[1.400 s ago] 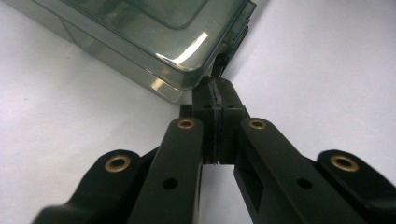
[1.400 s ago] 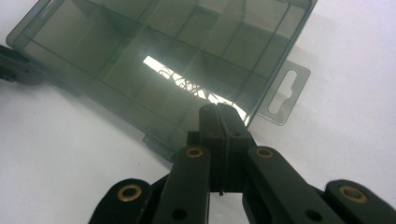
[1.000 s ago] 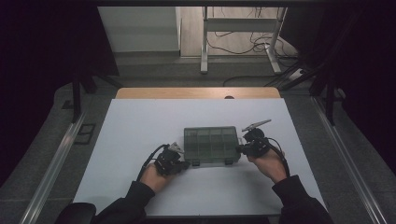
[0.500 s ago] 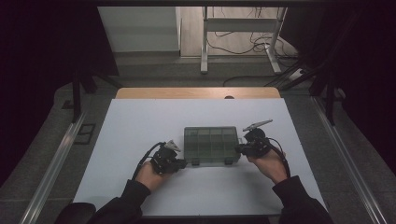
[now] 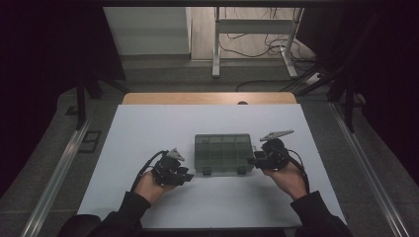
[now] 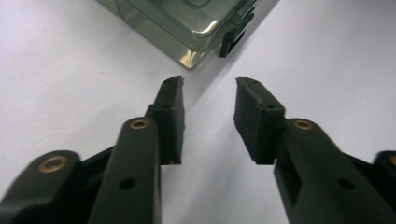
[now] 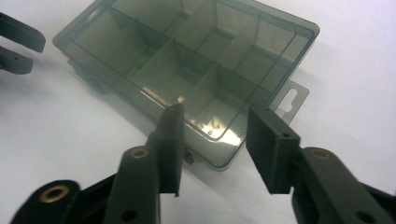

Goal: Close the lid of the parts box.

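Observation:
A smoky clear compartment box (image 5: pixel 222 153) lies shut on the white table sheet (image 5: pixel 148 128), its latches facing me. My left gripper (image 5: pixel 187 175) is open just off the box's front-left corner, not touching it. In the left gripper view the box corner (image 6: pixel 196 28) and a black latch (image 6: pixel 229 41) lie a little beyond the gripper (image 6: pixel 209 84). My right gripper (image 5: pixel 253 161) is open at the box's right end. In the right gripper view the gripper (image 7: pixel 215 111) has its jaws on either side of the near corner of the box (image 7: pixel 187 56). Whether they touch it is unclear.
The box's hang tab (image 7: pixel 294 100) sticks out at its right end. Something small and green (image 7: pixel 142 65) sits in one compartment. A wooden strip (image 5: pixel 207 98) runs along the table's far edge, with a metal frame and cables (image 5: pixel 257 44) on the floor beyond.
My left gripper has drawn back slightly to the left, away from the box's corner. The right gripper and the box have stayed in place.

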### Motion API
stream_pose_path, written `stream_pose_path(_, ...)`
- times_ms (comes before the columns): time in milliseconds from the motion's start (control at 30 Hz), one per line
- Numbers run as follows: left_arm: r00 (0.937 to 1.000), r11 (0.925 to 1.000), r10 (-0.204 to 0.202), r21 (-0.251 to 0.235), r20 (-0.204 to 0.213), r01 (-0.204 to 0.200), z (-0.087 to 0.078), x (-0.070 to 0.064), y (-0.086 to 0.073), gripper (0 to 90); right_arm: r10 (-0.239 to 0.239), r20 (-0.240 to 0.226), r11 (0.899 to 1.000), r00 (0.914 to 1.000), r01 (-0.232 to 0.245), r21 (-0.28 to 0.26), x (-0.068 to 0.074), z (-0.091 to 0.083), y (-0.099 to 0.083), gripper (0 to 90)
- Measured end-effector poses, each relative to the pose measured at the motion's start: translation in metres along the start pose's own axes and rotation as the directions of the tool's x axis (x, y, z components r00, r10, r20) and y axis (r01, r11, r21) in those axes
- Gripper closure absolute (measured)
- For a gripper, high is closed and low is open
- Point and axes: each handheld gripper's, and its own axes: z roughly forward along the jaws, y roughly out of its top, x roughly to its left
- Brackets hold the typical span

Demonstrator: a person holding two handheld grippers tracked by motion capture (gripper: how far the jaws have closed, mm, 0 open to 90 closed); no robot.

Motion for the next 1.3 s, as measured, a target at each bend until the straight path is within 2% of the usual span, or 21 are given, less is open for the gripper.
stream_pose_path(433, 0.9994, 0.9985, 0.028, -0.047, -0.022, -0.029, -0.027, 0.002, -0.006, 42.5, -0.026, 0.006, 0.996, 0.9997, 0.026, -0.083, 0.008, -0.013, -0.009, 37.4)
stream_pose_path(600, 0.9989, 0.9967, 0.023, -0.077, -0.04, -0.026, -0.039, 0.003, -0.012, 37.2, -0.043, 0.02, 0.994, 0.9989, 0.044, -0.097, 0.011, -0.016, -0.013, 29.2)
stream_pose_path(800, 0.9983, 0.9942, 0.029, -0.101, -0.051, -0.034, -0.051, 0.005, -0.021, 31.0, -0.04, 0.033, 0.993, 0.9986, 0.044, -0.111, 0.014, -0.02, -0.018, 22.0)
stream_pose_path(1000, 0.9987, 0.9911, 0.008, -0.132, -0.05, -0.014, -0.061, 0.008, -0.031, 24.6, -0.045, 0.042, 0.989, 0.9981, 0.05, -0.139, 0.017, -0.027, -0.024, 15.4)
stream_pose_path(1300, 0.9986, 0.9863, -0.017, -0.165, -0.05, 0.008, -0.073, 0.01, -0.039, 13.6, -0.031, 0.052, 0.988, 0.9982, 0.038, -0.149, 0.022, -0.035, -0.032, 8.5)
